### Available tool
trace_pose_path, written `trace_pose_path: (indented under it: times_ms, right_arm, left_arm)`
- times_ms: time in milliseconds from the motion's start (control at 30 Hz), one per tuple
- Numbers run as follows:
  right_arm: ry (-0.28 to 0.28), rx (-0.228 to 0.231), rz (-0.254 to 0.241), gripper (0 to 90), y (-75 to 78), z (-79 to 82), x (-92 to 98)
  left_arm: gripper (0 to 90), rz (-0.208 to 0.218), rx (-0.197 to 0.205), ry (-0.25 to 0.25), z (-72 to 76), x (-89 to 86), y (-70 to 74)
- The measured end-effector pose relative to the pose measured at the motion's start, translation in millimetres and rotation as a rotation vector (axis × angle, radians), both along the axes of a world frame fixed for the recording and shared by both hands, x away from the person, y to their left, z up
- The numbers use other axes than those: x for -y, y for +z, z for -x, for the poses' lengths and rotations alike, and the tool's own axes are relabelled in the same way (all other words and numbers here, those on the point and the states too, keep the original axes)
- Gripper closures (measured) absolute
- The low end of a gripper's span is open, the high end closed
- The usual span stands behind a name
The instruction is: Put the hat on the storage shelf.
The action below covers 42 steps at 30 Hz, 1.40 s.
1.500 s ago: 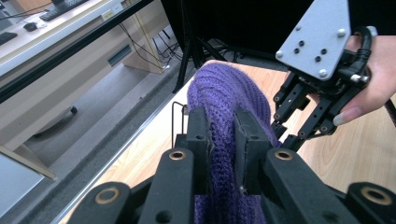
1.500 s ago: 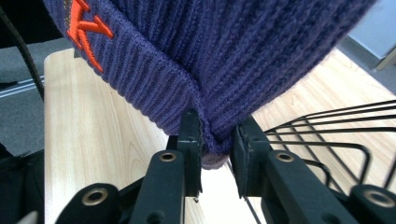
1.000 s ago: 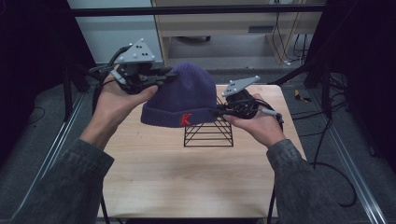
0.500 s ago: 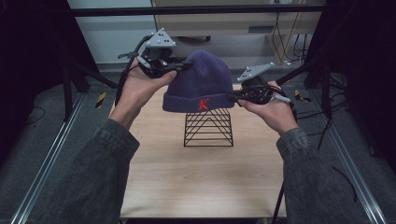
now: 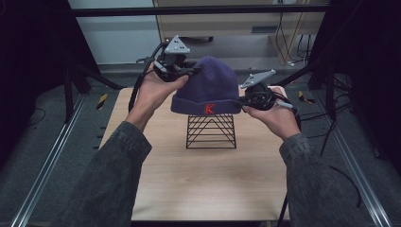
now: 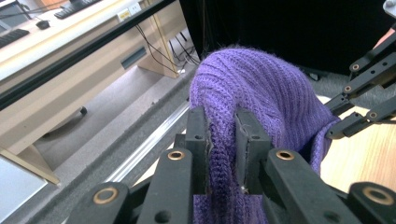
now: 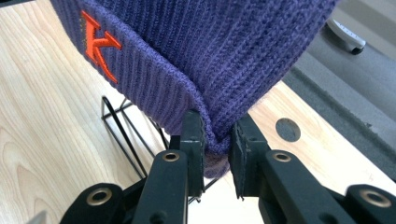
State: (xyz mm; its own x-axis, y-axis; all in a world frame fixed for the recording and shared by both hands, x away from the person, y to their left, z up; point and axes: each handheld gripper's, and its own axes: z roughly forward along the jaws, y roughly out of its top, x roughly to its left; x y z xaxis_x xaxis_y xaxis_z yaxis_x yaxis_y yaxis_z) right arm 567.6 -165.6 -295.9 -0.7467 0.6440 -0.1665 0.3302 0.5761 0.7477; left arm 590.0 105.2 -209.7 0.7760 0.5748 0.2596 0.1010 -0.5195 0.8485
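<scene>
One purple knit beanie (image 5: 207,85) held in the air above one black wire stand (image 5: 211,131).

The left gripper (image 6: 223,140) has its jaws clamped on the knit high at the side; the right gripper (image 7: 217,144) pinches the folded cuff near the orange K (image 7: 97,45). Two grips probably keep the opening spread, perhaps to fit it over the stand on the wooden surface (image 5: 203,184) below.
</scene>
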Motion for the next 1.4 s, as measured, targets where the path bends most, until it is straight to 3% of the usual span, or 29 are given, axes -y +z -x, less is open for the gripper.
trace_pose_path:
  times_ms: [167, 333, 467, 967, 1100, 1400]
  right_arm:
    - [0.003, -0.018, 0.005, 76.9, -8.7, 1.3, 3.7]
    - [0.002, -0.03, 0.017, 76.8, -16.7, 4.1, 6.4]
    - [-0.005, -0.039, 0.015, 76.8, -24.8, 6.1, 8.4]
    - [-0.018, -0.088, 0.003, 76.7, -59.3, 11.0, 11.8]
    - [-0.029, -0.095, 0.004, 76.7, -70.5, 12.4, 14.3]
    - [-0.027, -0.12, 0.005, 76.4, -85.3, 11.4, 15.8]
  left_arm:
    - [77.4, -0.038, -0.001, -0.002, 0.8, 4.5, -8.3]
    - [77.4, -0.033, -0.014, -0.007, 2.4, 3.6, -20.8]
    - [77.3, -0.059, -0.02, -0.011, 4.0, 5.8, -30.3]
    - [77.1, -0.049, -0.077, -0.039, 4.1, 6.2, -61.1]
    - [77.1, -0.077, -0.087, -0.047, 5.6, 8.4, -72.6]
    - [77.1, -0.081, -0.111, -0.045, 6.7, 6.6, -88.9]
